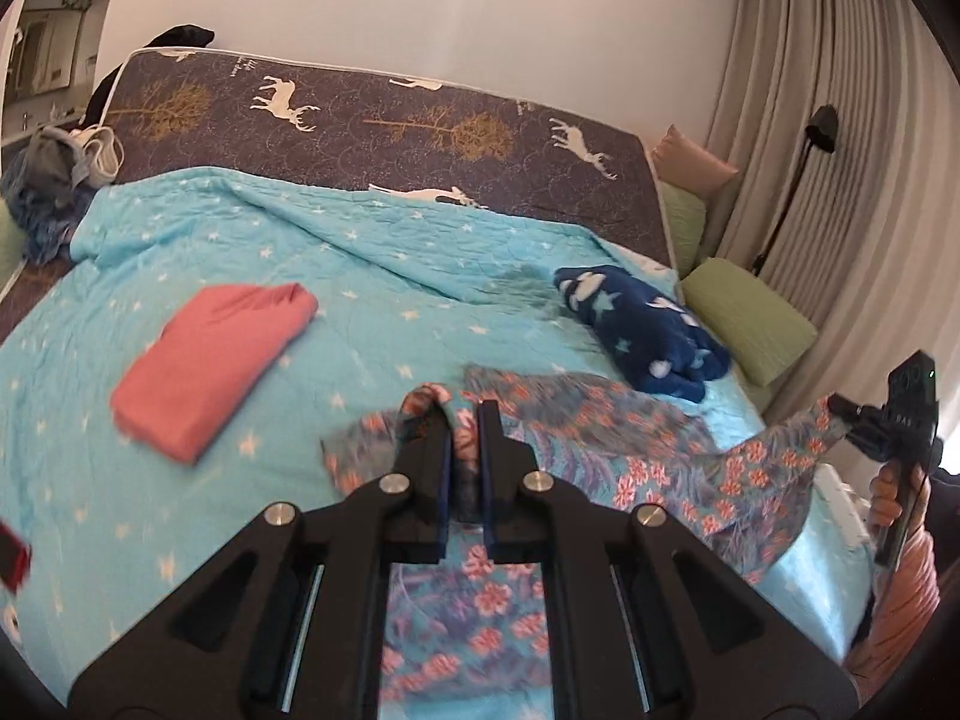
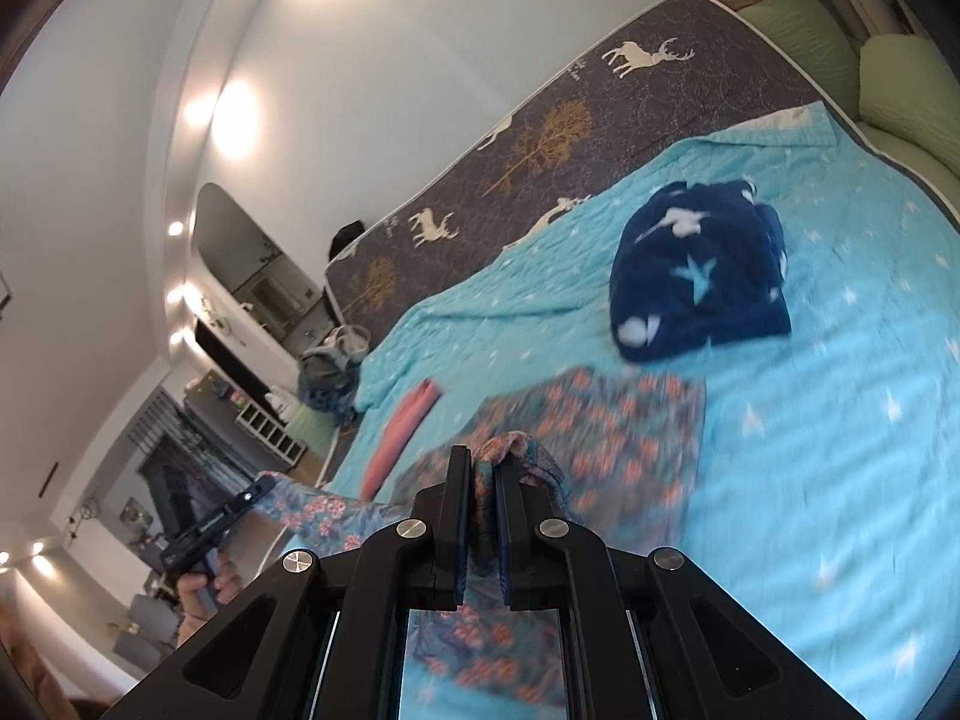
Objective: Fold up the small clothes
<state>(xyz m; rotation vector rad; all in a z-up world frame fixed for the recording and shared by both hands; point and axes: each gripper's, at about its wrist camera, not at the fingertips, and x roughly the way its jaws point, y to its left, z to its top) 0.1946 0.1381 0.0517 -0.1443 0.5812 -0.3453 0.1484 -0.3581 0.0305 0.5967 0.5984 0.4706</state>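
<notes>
My left gripper (image 1: 463, 426) is matte black plastic: two flat fingers with blue inner pads (image 1: 444, 468), angular linkage arms and round silver pivot screws. My right gripper (image 2: 481, 474) is built the same. At three o'clock in the left view, bare fingers (image 1: 887, 495) wrap its handle above a salmon-pink sleeve (image 1: 906, 618).

No legible text on anything

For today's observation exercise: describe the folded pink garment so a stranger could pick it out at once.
Start at the turquoise star-print blanket covering the bed. On its left half lies the folded pink garment, a neat flat rectangle. Unlike the dark blue fleece and the floral garment, it is plain, without pattern.
</notes>
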